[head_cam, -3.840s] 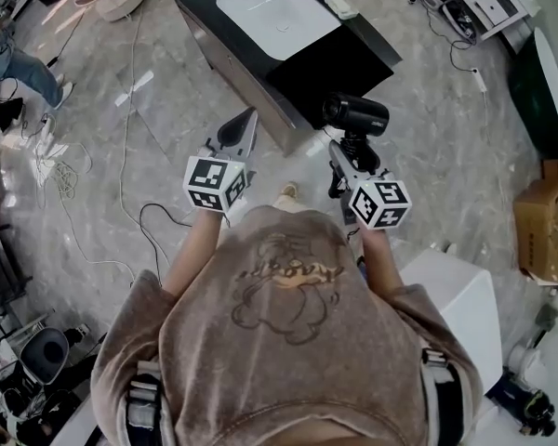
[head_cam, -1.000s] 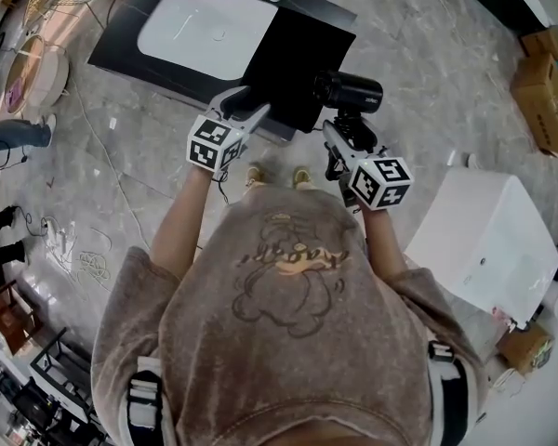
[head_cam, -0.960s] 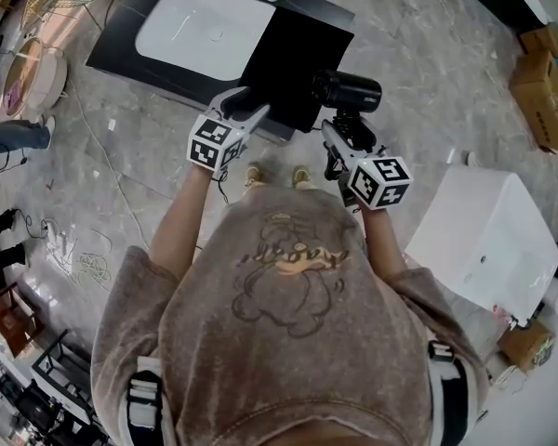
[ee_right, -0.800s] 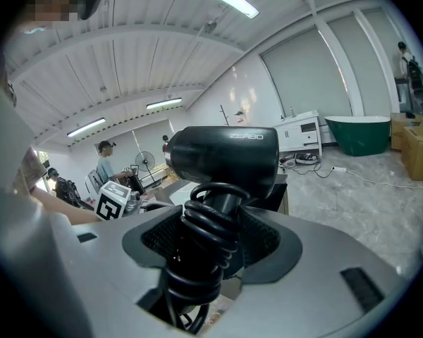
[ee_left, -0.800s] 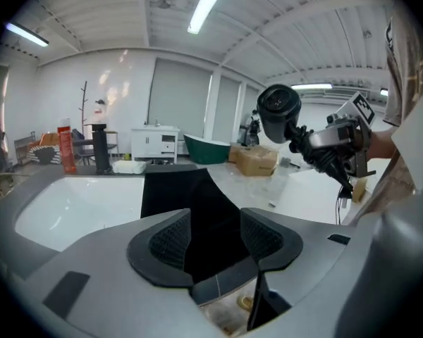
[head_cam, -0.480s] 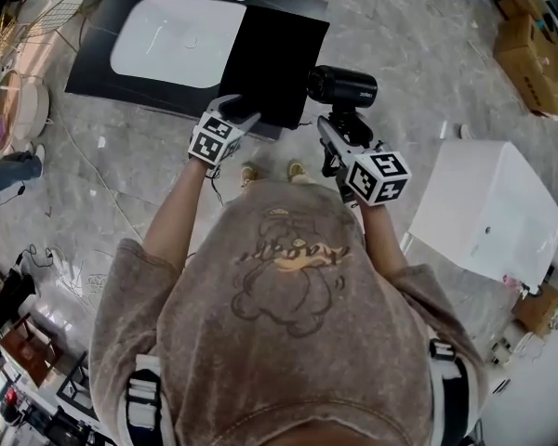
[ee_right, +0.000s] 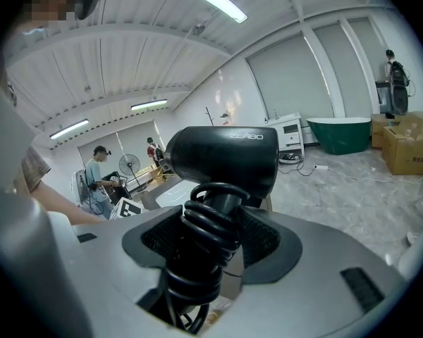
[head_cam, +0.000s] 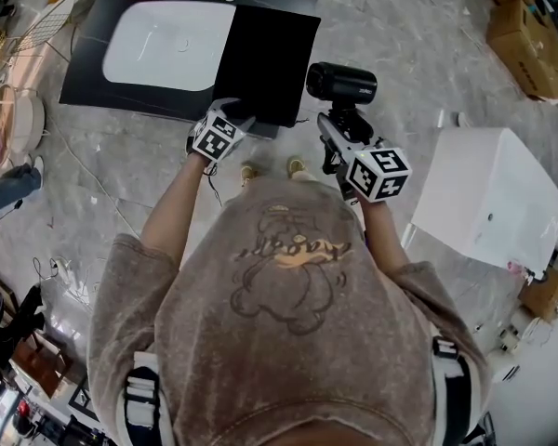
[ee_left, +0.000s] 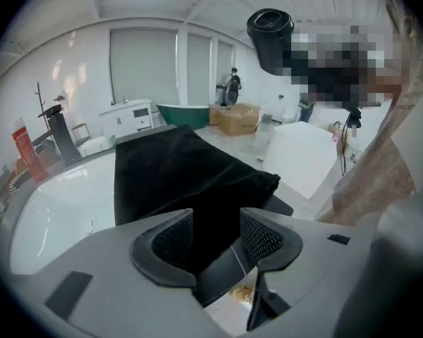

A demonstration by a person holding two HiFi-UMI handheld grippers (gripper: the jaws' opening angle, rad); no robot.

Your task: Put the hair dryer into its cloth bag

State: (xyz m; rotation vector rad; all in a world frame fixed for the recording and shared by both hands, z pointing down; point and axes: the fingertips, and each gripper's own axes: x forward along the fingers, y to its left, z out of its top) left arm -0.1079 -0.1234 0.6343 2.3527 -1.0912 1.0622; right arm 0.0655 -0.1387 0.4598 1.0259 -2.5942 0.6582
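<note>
**Right gripper view: dryer in hand, bag not yet opened**

My right gripper [ee_right: 211, 241] has its jaws clamped on the handle of the hair dryer [ee_right: 222, 160], which has its cord wound round it in tight coils. The barrel stands up above the pads, held in the air to the right of the cloth bag [head_cam: 265, 59] and clear of it.

In the left gripper view, my left gripper [ee_left: 215, 234] has its jaws moderately apart with nothing between the pads. The black bag [ee_left: 176, 182] lies flat just beyond them. From the head view, the left gripper [head_cam: 234, 117] sits at the bag's near edge and the right gripper [head_cam: 339, 130] carries the hair dryer [head_cam: 341, 82] beside it.

I judge this to be the approach step, with the dryer secured and the bag not gripped. Next I need the left jaws to pinch one layer of cloth at the bag's mouth and lift it open. Then I can bring the barrel across and feed it in.

I cannot make out where the mouth is. The black cloth shows no seam or drawstring that I can read. A bunched corner at the bag's near right may be the opening, but I am unsure. I cannot tell whether the left jaws touch the bag or hover above it. The cord hides the dryer's handle, and its plug is out of sight.
</note>
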